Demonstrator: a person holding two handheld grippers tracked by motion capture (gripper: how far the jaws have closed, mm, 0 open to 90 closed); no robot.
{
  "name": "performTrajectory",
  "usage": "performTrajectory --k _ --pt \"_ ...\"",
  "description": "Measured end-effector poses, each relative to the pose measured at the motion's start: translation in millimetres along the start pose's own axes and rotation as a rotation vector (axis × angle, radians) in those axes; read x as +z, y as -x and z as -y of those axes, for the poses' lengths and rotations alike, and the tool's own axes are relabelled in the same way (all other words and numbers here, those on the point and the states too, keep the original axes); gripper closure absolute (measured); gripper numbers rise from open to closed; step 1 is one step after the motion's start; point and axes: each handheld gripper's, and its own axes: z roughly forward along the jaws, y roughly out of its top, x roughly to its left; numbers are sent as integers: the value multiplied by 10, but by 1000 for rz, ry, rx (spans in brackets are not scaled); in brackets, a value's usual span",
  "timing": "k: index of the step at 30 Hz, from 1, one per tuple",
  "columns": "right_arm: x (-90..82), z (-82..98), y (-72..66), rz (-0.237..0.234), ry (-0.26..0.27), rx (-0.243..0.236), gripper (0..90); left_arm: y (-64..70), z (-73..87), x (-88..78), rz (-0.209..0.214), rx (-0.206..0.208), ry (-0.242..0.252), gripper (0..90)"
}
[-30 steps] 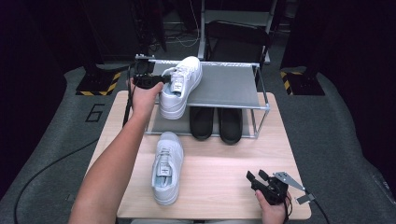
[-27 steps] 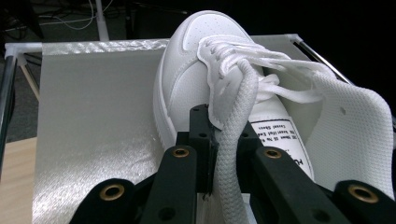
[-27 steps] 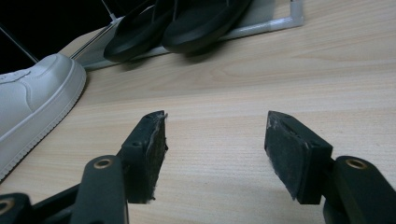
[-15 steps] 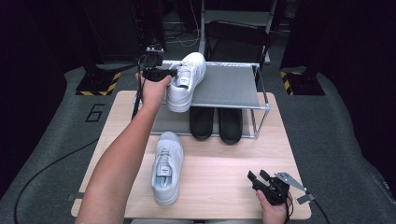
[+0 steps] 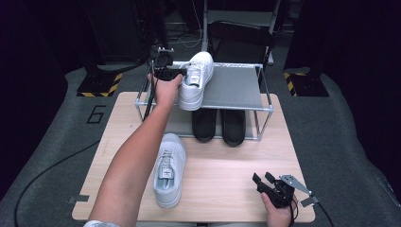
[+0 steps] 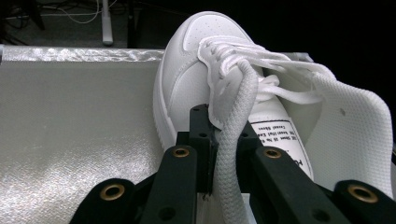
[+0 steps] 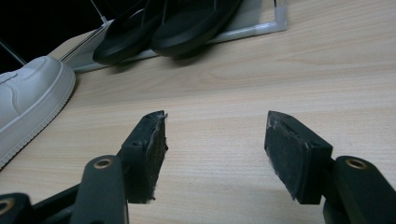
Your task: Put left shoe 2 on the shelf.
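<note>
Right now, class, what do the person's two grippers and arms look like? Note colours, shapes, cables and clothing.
Both grippers are black, each with two flat jaws bearing brass-coloured rivets. The right gripper carries a grey three-cornered plate on top and trails a dark cable. The left gripper has a small boxy black camera mounted above it. Both forearms are bare; a pale sleeve edge shows at the left upper arm.

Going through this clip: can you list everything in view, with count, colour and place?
white sneaker on rack: 1, white, on the rack's top shelf at its left end, side wall pinched by the left gripper
white sneaker on table: 1, white, on the table, front left
black slippers: 2, black, side by side under the rack's top shelf
rack: 1, grey metal, at the table's far edge
table: 1, light wood
left gripper: 1, black, shut on the sneaker's side wall
right gripper: 1, black, open, low over the table, front right
</note>
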Motion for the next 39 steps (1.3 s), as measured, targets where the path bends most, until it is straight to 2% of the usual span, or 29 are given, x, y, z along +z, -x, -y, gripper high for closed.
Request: performTrajectory --k 4,9,13,15,22,26,30,31,36,38,39 --pt "-4 1 10 -1 -1 0 384 14 -9 53 -5 -36 5 831" --pt "7 -1 7 -2 -3 -1 384 75 -1 148 -19 -27 3 832" --pt "3 -1 -8 -3 -6 -15 385 102 21 219 -9 -51 0 831" --pt "-2 -7 -12 5 -2 -23 385 114 23 232 -9 -46 -5 831" --pt "-12 -22 -18 0 16 -18 386 140 7 253 -32 -68 9 830" --pt "-4 -23 -27 -5 16 -24 386 151 12 278 -28 -75 8 830" --pt "-1 -21 -19 -6 12 -26 386 164 24 303 -25 -104 18 828" --pt "-1 -24 -24 -6 18 -15 385 172 34 310 -26 -104 27 828" --pt "-2 -21 -26 -12 16 -18 386 154 39 339 -11 -87 -1 800" --pt "1 -19 -31 -11 14 -21 385 174 26 338 -16 -71 -11 790" --pt "5 -20 -35 -13 14 -22 386 176 18 340 -16 -49 -14 783"
